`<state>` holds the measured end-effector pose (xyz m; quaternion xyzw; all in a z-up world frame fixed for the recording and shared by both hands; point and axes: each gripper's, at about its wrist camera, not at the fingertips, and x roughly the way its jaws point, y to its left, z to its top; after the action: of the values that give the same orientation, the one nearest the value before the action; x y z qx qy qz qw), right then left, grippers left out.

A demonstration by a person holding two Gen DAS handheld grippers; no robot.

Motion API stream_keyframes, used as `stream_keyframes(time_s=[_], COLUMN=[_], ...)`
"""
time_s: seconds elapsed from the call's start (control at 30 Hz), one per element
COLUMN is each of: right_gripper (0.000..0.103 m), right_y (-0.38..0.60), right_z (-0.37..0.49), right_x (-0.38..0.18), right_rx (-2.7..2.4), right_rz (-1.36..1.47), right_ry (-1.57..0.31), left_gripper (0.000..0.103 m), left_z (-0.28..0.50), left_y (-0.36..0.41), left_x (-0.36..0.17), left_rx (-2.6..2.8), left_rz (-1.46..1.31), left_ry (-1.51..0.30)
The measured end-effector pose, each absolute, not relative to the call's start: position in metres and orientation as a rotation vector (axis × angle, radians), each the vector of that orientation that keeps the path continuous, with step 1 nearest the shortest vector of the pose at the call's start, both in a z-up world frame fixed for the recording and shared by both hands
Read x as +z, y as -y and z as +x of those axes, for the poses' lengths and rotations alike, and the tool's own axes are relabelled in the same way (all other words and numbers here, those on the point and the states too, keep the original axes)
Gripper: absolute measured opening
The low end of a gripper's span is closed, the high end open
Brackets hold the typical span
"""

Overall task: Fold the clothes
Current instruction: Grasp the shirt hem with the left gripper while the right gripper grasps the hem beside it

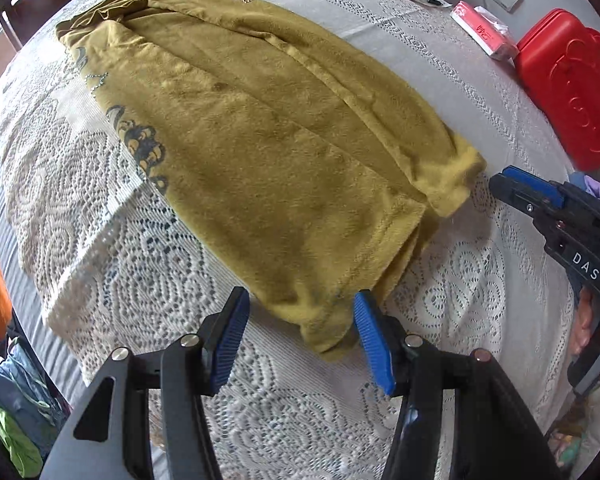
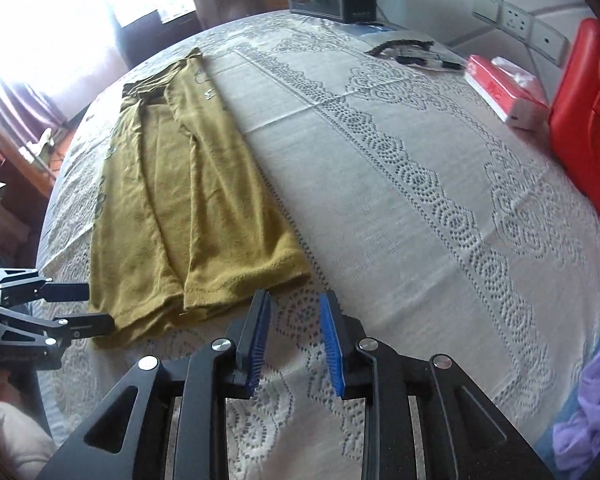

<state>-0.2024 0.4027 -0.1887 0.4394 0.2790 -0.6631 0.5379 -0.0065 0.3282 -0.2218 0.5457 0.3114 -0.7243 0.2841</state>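
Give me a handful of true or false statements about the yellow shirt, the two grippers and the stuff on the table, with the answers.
1. The mustard-yellow shirt lies on a lace tablecloth. True.
2. The left gripper is clamped on the shirt's hem. False: its jaws stand open on either side of the hem's near corner.
3. The right gripper is open and holds nothing. True.
4. The red plastic container sits on top of the shirt. False: it stands apart from it, near the table's edge.
5. The shirt is spread fully flat with its sleeves out. False: its sides are already folded inward into a long strip.
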Motion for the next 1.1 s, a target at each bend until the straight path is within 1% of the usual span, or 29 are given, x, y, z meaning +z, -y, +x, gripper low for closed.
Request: stream_keyframes(time_s=[0.07,0.17,0.2,0.23,0.37,0.4,0.43,0.47,0.53,0.57,0.67,0.8,0.83,0.87,0.93,1.0,1.03,1.07,1.1], right_gripper=[0.027,0.029,0.029,0.029,0.029,0.029,0.029,0.030,0.032,0.033,0.033,0.033,0.034,0.038,0.041,0.041,0.036,0.022,0.015], right_y=[-0.398,-0.393,-0.392,-0.390,-0.385,-0.384,-0.383,-0.384,-0.384,-0.384,-0.384,-0.383,-0.382,-0.380,-0.377,-0.373,-0.372,-0.371,-0.373], right_z=[-0.205,-0.209,-0.210,-0.209,-0.206,-0.205,-0.204,-0.203,-0.201,-0.200,-0.194,-0.184,-0.183,-0.182,-0.185,-0.193,-0.195,-0.195,-0.194], right_x=[-0.193,-0.198,-0.200,-0.202,-0.209,-0.211,-0.212,-0.212,-0.211,-0.210,-0.205,-0.206,-0.207,-0.209,-0.213,-0.215,-0.214,-0.213,-0.212], right_rx=[-1.539,-1.481,-1.466,-1.452,-1.416,-1.406,-1.402,-1.405,-1.413,-1.418,-1.415,-1.376,-1.373,-1.372,-1.388,-1.397,-1.410,-1.418,-1.422], right_rz=[1.014,0.977,0.963,0.946,0.865,0.845,0.821,0.804,0.779,0.767,0.732,0.721,0.722,0.725,0.730,0.798,0.829,0.846,0.861], right_ry=[-0.714,-0.746,-0.758,-0.772,-0.824,-0.832,-0.833,-0.830,-0.830,-0.834,-0.845,-0.890,-0.885,-0.873,-0.829,-0.759,-0.743,-0.742,-0.737], left_gripper=[0.061,0.073,0.082,0.087,0.088,0.084,0.077,0.073,0.056,0.053,0.052,0.052,0.052,0.052,0.052,0.051,0.043,0.034,0.022], left_z=[-0.010,-0.017,-0.019,-0.021,-0.020,-0.019,-0.017,-0.015,-0.012,-0.011,-0.006,-0.006,-0.008,-0.017,-0.018,-0.013,-0.011,-0.007,-0.003], left_y=[-0.334,-0.338,-0.341,-0.344,-0.350,-0.350,-0.349,-0.348,-0.345,-0.344,-0.342,-0.345,-0.345,-0.345,-0.344,-0.343,-0.342,-0.340,-0.339], left_x=[-0.222,-0.224,-0.225,-0.226,-0.227,-0.226,-0.224,-0.222,-0.218,-0.216,-0.214,-0.213,-0.214,-0.214,-0.212,-0.209,-0.208,-0.206,-0.204], left_rx=[-1.923,-1.903,-1.909,-1.909,-1.912,-1.912,-1.909,-1.912,-1.915,-1.917,-1.925,-1.927,-1.925,-1.919,-1.918,-1.919,-1.919,-1.911,-1.906], left_rz=[1.435,1.413,1.412,1.410,1.392,1.395,1.398,1.401,1.409,1.412,1.412,1.414,1.413,1.416,1.424,1.433,1.436,1.436,1.434], left_ry=[-0.805,-0.779,-0.767,-0.742,-0.690,-0.687,-0.680,-0.680,-0.690,-0.696,-0.708,-0.681,-0.688,-0.691,-0.693,-0.696,-0.697,-0.704,-0.712])
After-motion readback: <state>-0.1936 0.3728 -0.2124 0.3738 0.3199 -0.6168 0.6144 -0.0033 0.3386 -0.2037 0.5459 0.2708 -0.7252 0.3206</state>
